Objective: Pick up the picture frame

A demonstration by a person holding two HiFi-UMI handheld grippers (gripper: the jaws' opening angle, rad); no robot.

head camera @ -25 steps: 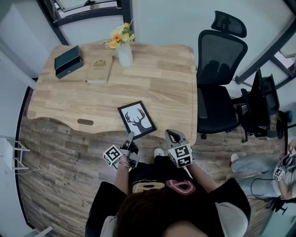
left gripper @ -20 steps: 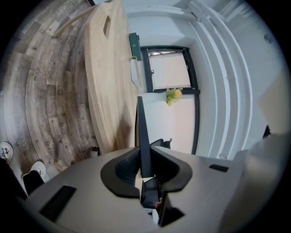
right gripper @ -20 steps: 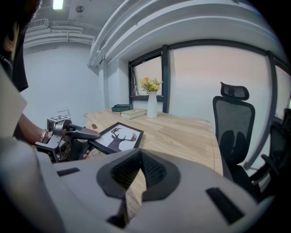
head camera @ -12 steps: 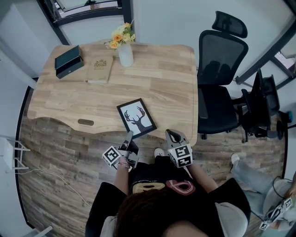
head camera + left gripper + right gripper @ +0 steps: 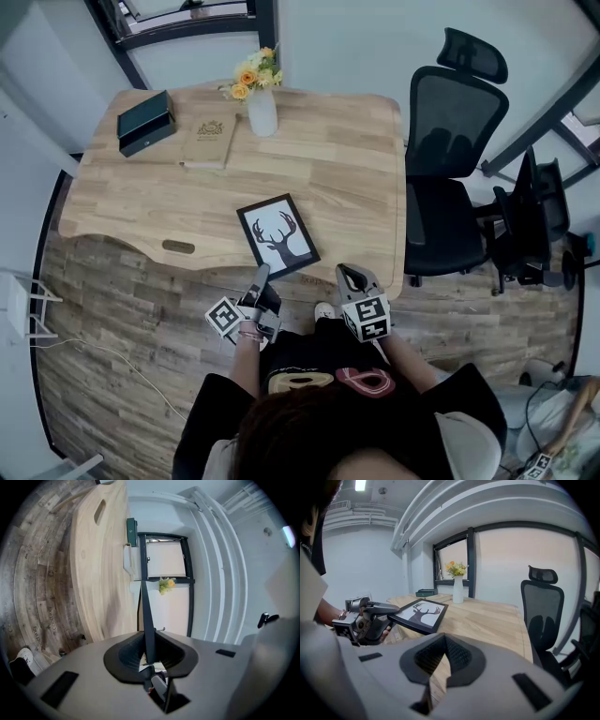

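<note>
**Head view.** The left claw (image 5: 261, 274) is pinching the near corner of the picture frame (image 5: 277, 236). The frame extends ahead of the claw, over the front part of the desk (image 5: 337, 169). The right claw (image 5: 349, 275) sits level with the left claw, just to its right. It is short of the desk edge and apart from the frame. A vase (image 5: 262, 111), a book (image 5: 211, 139) and a dark box (image 5: 145, 122) stand well beyond both claws at the far side of the desk.

**Left gripper view.** The frame (image 5: 146, 616) appears edge-on as a thin dark bar running straight out from between the jaws. Both pads of the left claw (image 5: 149, 656) are pressed against it. The desk (image 5: 101, 573) lies to one side of the bar and does not touch it near the jaws.

**Right gripper view.** The right claw (image 5: 444, 663) has its jaws pressed together, with nothing between them. Ahead and to its left, the left claw (image 5: 391, 613) holds the frame (image 5: 419, 613) tilted, with the gripped corner raised off the desk. Whether the far corner is also off the wood cannot be confirmed.

**Step in hand.** The grasp appears complete and the lift is probably under way.

**Next move.**
1. Raise the frame until it is entirely off the desk.
2. Keep the pinch firm, because a one-corner grip lets the frame sag or pivot.
3. Keep the frame well short of the vase.
4. The right claw is free to support the opposite edge if the frame droops.
</note>
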